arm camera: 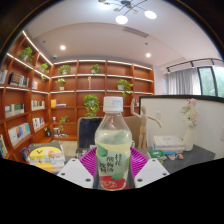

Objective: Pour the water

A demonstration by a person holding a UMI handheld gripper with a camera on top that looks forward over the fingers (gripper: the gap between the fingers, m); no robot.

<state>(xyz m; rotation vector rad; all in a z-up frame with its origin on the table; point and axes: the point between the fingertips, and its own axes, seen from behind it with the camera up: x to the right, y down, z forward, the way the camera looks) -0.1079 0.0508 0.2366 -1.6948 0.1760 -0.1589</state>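
The gripper pinched a white-capped plastic bottle upright, its base hidden; the green label's writing was unreadable before wooden bookshelves.

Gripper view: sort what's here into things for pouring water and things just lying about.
For the job:
- water bottle, white cap on, upright between the fingers
- tool, its pink pads against the bottle's sides

Just lying about:
- yellow packet on the table beside the bottle
- flowers farther back
- potted plant before the bookshelves

No cup or glass is visible.
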